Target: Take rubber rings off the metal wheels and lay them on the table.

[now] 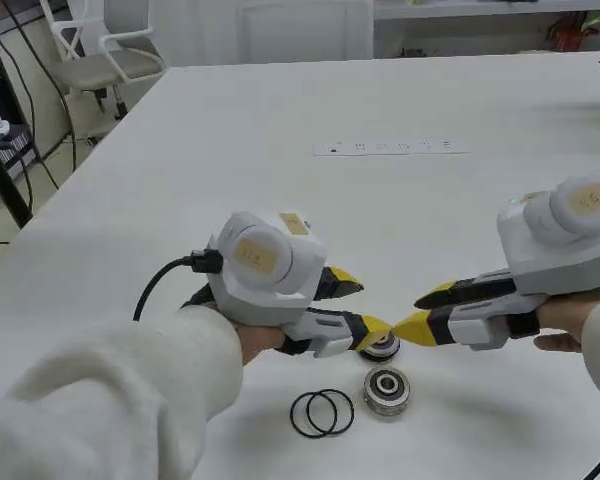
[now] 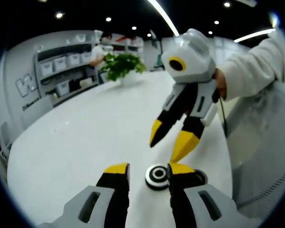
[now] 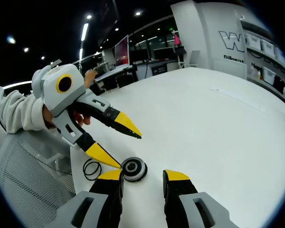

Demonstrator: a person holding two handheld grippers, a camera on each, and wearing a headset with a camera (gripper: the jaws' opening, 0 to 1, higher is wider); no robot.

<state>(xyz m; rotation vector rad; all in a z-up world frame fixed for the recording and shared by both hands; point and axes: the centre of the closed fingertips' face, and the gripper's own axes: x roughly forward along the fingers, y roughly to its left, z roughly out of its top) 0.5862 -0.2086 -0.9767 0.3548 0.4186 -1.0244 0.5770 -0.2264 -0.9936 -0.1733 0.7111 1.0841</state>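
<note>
1. Left gripper [image 2: 148,169] — jaws spread wide, nothing held. In its own view a wheel sits on the table between the yellow tips, tight against the right-hand jaw. I cannot tell whether they touch.
2. Right gripper [image 3: 144,175] — jaws parted, nothing held. It points at the left gripper, and the two sets of tips are close together over the same spot.
3. Far wheel [image 1: 382,347] — flat on the table, partly under both grippers' lower tips. Near wheel [image 1: 386,390] — just beside it on the person's side, untouched. Each has a dark outer band, but I cannot tell whether that is a ring or bare metal.
4. Rubber rings [image 1: 322,412] — two, overlapping, lying flat just left of the near wheel. Judgement: the task is part done and the far wheel is the one being worked on.
5. Table [image 1: 280,110] — smooth, white, and bare around the work.
6. Risks from here:
   - The tips could clash, because both grippers converge on one small wheel.
   - The wheel could skid or flip if the ring is pulled before the wheel is pinched, since nothing fixes it to the slick top.
   - A thin ring could slip off a tip, or snap free and fly.
   - A shoved far wheel could knock the near wheel onto the laid rings.
</note>
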